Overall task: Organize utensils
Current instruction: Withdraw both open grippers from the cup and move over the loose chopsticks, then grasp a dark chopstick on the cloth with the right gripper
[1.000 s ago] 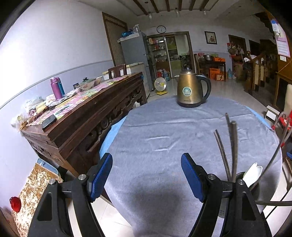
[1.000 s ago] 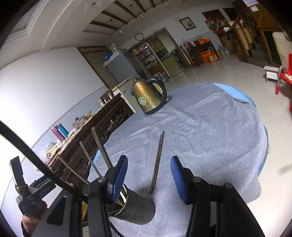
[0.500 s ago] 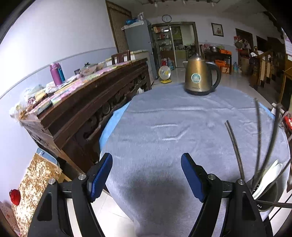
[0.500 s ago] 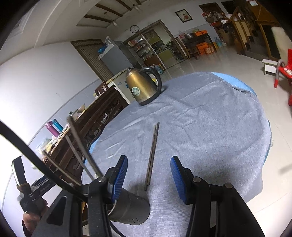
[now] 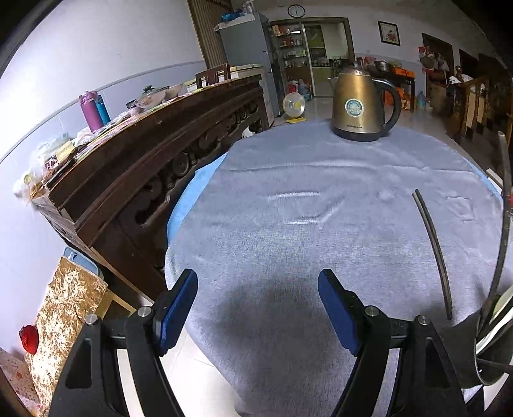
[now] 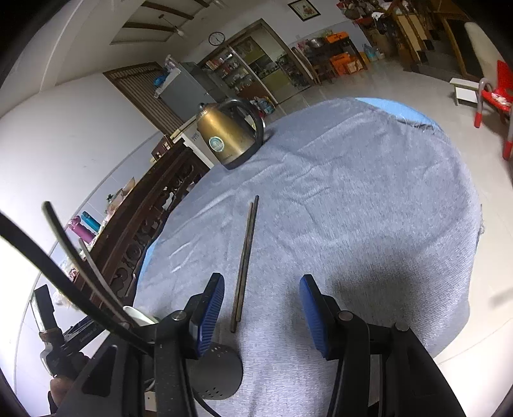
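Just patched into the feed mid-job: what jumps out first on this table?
The gold kettle stands at the far edge of the round table's grey cloth. A pair of dark chopsticks lies loose mid-cloth, its near end just ahead of the open right gripper. A metal utensil holder sits at the near edge with chopsticks and a white spoon in it; the left gripper is open and empty.

We are listing a bronze electric kettle (image 5: 358, 106) standing upright at the far edge of the round bench (image 5: 320, 205), which is wearing a grey cloth (image 6: 368, 208). We are noting a carved dark wooden sideboard (image 5: 154, 166) running just beside the bench, carrying two flasks, pink (image 5: 90, 111) and blue (image 5: 102, 109). We are also recording a grey fridge (image 5: 247, 54), a wall clock (image 5: 296, 11), a small fan (image 5: 293, 106) and a red chair (image 6: 495, 93).
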`<state>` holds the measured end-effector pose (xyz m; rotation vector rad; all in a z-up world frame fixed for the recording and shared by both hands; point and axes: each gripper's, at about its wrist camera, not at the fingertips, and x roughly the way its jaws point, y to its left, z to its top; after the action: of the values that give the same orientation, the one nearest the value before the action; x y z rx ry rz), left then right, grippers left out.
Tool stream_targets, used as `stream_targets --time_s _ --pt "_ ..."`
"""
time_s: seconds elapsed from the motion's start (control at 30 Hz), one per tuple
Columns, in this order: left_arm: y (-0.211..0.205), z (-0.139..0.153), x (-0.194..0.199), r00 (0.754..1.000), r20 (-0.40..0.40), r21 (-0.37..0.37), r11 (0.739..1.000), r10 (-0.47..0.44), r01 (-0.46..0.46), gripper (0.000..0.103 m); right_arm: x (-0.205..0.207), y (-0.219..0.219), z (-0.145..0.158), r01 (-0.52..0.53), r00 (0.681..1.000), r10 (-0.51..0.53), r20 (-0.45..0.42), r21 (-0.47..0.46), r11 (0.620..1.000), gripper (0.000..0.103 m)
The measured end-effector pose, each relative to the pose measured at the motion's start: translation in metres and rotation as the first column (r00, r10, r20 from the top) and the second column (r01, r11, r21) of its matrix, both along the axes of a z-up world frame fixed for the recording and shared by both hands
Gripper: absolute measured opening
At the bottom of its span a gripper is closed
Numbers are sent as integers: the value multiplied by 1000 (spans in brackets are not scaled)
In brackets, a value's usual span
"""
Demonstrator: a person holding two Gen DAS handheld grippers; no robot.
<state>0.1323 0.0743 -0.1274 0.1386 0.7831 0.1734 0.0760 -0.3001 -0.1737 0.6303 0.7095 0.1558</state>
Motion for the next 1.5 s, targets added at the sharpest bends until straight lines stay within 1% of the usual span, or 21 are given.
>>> stream_targets --time_s 0.27,0.47,0.87,1.03,1.23,1.5 --pt "1 -17 12 999 -40 8 1000 9 -9 78 10 -4 -15 -4 999 5 -34 20 1000 52" --pt "1 -24 21 999 -53 13 1000 11 -11 78 20 -4 -21 -11 999 12 -52 29 1000 52" --pt "-4 -43 46 995 -97 34 999 9 -6 78 55 5 -27 -51 996 53 -71 30 998 52" --pt "-8 -52 53 994 -105 29 1000 -3 6 78 68 9 -33 -67 994 70 -81 34 997 52" --pt "-15 -58 63 995 -96 14 1000 -25 27 78 96 14 -32 -95 993 95 -74 13 995 52" --pt "-17 -70 76 993 -114 21 999 -28 31 78 158 27 -31 -133 989 131 -70 -26 991 52"
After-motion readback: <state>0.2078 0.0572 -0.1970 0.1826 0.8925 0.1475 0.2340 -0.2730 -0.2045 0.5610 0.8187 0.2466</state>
